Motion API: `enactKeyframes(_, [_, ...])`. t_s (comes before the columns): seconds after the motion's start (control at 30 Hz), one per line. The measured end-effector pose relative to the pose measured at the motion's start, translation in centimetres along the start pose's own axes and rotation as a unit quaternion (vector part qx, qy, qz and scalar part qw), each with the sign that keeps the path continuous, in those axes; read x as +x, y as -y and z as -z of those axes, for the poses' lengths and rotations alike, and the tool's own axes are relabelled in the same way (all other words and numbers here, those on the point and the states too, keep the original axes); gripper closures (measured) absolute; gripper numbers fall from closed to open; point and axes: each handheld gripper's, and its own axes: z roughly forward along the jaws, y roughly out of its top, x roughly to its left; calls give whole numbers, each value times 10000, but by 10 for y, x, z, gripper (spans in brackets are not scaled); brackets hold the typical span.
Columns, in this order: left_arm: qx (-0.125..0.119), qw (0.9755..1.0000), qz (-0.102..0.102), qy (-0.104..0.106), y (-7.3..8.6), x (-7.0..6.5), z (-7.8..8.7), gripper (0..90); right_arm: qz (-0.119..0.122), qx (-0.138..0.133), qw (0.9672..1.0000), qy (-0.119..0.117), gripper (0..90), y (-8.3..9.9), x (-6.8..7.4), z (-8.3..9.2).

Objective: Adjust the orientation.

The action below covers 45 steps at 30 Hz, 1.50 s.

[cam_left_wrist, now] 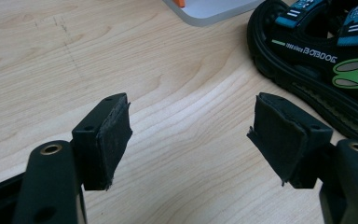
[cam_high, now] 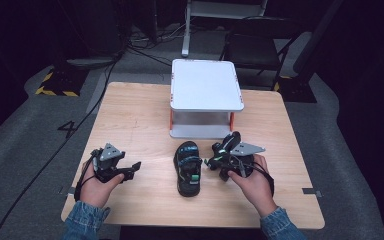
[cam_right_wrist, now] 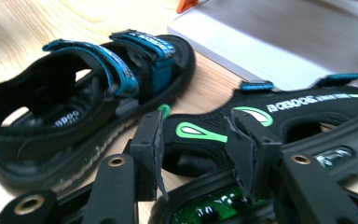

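The left tool [cam_high: 130,171] rests low on the wooden counter [cam_high: 140,120], its jaws spread wide over bare wood. Just right of it, one black sandal [cam_high: 188,169] with blue straps lies flat at the counter's middle, before the white stand [cam_high: 206,84]. Further right, the right tool [cam_right_wrist: 193,140] pinches the side strap of a second sandal [cam_right_wrist: 279,116] lying on its side.
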Motion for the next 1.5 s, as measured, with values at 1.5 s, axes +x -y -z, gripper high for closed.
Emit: enactKeyframes(1.5, [45,9999,-85,69,-5,-4,-10,278,-886,-105,9927,816,406,25,-51,77])
